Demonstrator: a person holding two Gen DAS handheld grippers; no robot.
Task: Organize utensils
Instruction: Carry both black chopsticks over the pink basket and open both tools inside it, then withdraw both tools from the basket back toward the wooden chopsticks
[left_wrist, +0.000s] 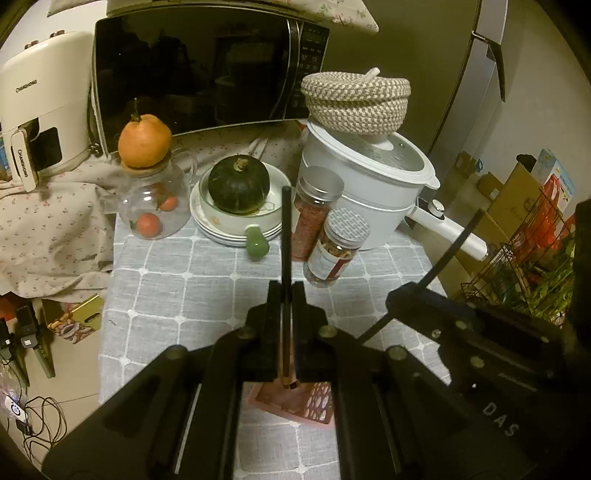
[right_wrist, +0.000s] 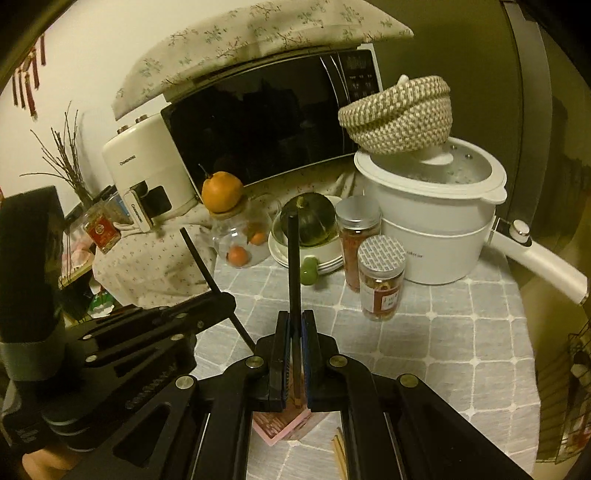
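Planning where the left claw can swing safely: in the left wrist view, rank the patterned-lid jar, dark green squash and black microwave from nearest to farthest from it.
1. Patterned-lid glass spice jar: nearest the left claw, just right of it.
2. Dark green round squash: farther back, in white bowls, slightly left.
3. Black microwave: farthest, at the back.

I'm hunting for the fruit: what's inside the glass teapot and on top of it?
Inside the glass teapot sit two small orange-red fruits. A large orange rests on its wooden lid. The pot's base behind the fruits is unclear.
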